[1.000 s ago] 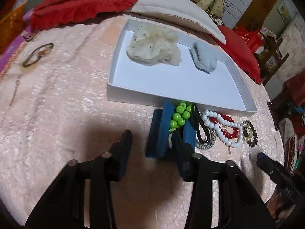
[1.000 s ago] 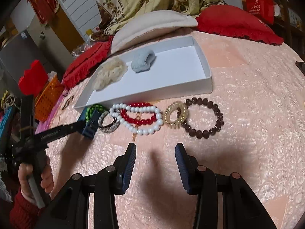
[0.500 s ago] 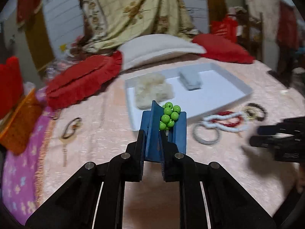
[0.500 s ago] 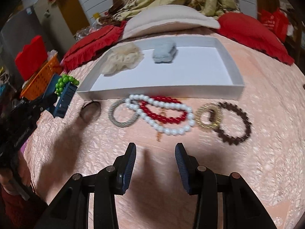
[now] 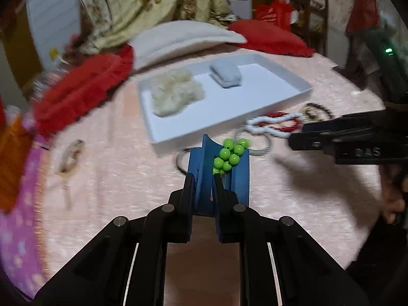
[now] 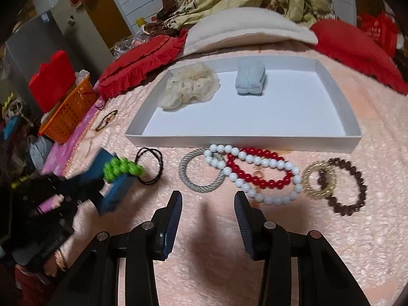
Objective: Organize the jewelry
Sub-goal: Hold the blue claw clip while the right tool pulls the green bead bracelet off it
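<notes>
- We hold the green bead bracelet [image 5: 229,156] pinched in the left hand-held gripper [image 5: 218,160], lifted above the bed [image 6: 369,242] just near the front wall of the white tray [image 6: 244,141]; it is not yet in the tray.
- Our right hand-held gripper [image 6: 208,205] hangs with its jaws wide and nothing between them, near the row of jewelry.
- In the tray we see only a cream scrunchie [image 6: 190,89] on the far left and a pale blue scrunchie [image 6: 251,80] beside it; most of its floor is bare.
- Left on the bed in front of the tray, from left to right: a black hair tie [image 6: 150,165], a grey braided ring [image 6: 201,170], a white bead bracelet [image 6: 255,178] overlapping a red bead bracelet [image 6: 257,170], a gold coil ring [image 6: 318,181] and a brown bead bracelet [image 6: 349,186]. A thin bracelet [image 6: 107,119] lies apart, far left.
- So we judge the task early: one piece in hand, at least seven waiting.
- The left view is smeared by motion, so the row there is hard to read, and the right-hand pieces are partly hidden behind the other gripper.
- How much of the green bracelet sits inside the pads we cannot tell.
</notes>
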`<act>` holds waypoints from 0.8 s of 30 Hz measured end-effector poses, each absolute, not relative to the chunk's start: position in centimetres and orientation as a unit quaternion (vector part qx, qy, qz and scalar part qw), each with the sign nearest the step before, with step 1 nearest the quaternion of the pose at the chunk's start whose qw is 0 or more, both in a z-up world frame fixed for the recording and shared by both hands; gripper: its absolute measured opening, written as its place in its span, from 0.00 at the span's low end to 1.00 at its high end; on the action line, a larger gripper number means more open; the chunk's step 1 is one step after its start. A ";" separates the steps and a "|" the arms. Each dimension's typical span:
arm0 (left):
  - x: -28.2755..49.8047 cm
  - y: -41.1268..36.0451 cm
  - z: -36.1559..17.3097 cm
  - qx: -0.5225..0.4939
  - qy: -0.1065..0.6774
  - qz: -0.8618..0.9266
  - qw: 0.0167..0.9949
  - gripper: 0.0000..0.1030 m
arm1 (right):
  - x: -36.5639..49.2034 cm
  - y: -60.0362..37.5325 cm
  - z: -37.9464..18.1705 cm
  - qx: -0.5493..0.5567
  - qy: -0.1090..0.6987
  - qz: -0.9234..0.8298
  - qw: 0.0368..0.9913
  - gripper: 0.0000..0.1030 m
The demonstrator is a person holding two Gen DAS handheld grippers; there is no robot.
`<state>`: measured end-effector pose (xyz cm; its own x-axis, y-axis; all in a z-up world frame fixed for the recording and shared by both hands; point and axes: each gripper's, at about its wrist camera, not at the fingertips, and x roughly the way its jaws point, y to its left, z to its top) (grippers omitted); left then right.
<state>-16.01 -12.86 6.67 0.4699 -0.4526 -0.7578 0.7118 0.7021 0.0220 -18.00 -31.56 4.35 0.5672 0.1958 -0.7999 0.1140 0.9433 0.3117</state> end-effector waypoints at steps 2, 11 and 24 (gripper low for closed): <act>-16.1 -12.6 7.0 0.148 0.378 -0.370 0.835 0.12 | -17.8 -31.8 4.3 0.205 0.462 0.051 0.861 0.40; -17.0 -13.3 7.2 0.141 0.382 -0.389 0.827 0.12 | -16.5 -33.4 2.3 0.440 0.437 0.163 0.767 0.40; -17.6 -14.3 6.6 0.146 0.391 -0.405 0.813 0.12 | -15.8 -32.6 5.1 0.395 0.422 0.155 0.802 0.03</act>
